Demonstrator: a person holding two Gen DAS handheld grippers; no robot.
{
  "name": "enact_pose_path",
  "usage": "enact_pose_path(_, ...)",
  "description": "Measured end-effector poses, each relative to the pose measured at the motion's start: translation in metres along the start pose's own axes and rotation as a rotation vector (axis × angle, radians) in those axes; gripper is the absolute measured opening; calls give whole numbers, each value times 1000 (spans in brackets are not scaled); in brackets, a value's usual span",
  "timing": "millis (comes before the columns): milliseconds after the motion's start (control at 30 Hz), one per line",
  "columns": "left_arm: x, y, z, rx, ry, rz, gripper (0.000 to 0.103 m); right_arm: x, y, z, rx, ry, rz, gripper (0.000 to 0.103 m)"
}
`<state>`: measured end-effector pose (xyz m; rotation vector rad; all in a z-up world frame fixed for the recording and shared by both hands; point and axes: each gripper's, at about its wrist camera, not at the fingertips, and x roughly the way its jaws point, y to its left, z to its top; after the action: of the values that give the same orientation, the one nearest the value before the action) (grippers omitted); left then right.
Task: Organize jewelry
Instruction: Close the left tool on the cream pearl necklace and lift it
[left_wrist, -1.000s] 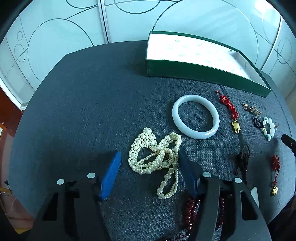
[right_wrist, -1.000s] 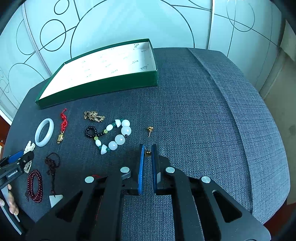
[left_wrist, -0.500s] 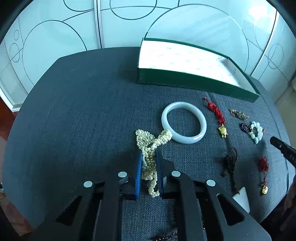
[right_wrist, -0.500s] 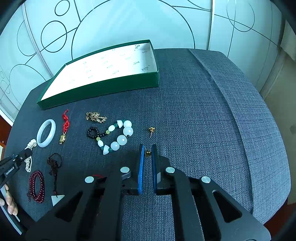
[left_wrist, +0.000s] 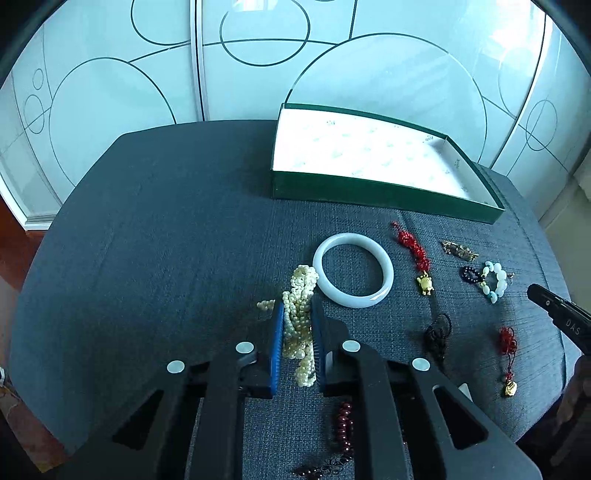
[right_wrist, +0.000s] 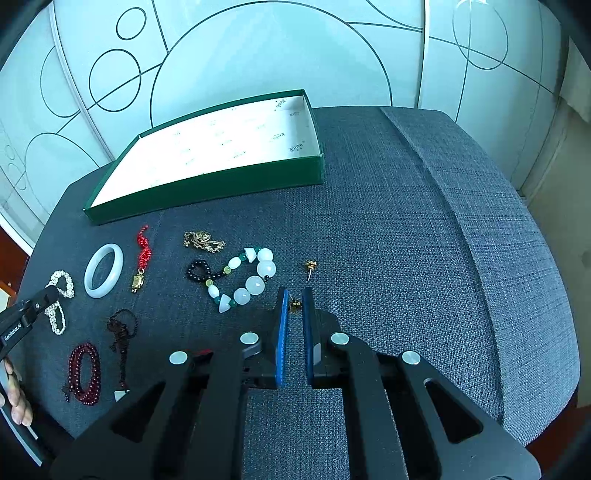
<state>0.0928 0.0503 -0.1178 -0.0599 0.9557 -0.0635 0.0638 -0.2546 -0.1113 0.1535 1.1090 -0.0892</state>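
Green box (left_wrist: 384, 192) on the counter (left_wrist: 166, 229) holds nothing, so sorting has barely begun. Left tool (left_wrist: 297, 314) is clamped on the pearls (left_wrist: 297, 310) beside the bangle (left_wrist: 352, 275); right tool (right_wrist: 293, 306) has narrowed around a gold stud (right_wrist: 294, 305), contact unclear. Other pieces lie loose. Garnet beads (left_wrist: 343, 424) are partly hidden.

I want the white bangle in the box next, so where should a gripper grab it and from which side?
Pinch the white bangle across one section of its rim, one finger inside the hole, coming straight down. It lies flat; choose the arc away from the pearl necklace.
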Motion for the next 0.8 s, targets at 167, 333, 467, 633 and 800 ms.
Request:
enact_pose_path(167, -4, 0, -1, -1, -10, 3, 14, -4, 2, 0, -3, -8, 4, 8)
enact_pose_path(333, -9, -1, -2, -1, -23, -2, 14, -6, 1, -1, -2, -11, 6, 8)
enact_pose_path(467, -17, -3, 2, -4, -45, -23, 14, -12, 3, 0, -2, -22, 11, 8)
enact_pose_path(633, -26, -9, 4, 7, -66, -22, 14, -22, 6, 1, -6, -42, 21, 8)
enact_pose_path(800, -36, -14, 8, 12, -82, -21, 14, -33, 11, 2, -11, -60, 36, 8)
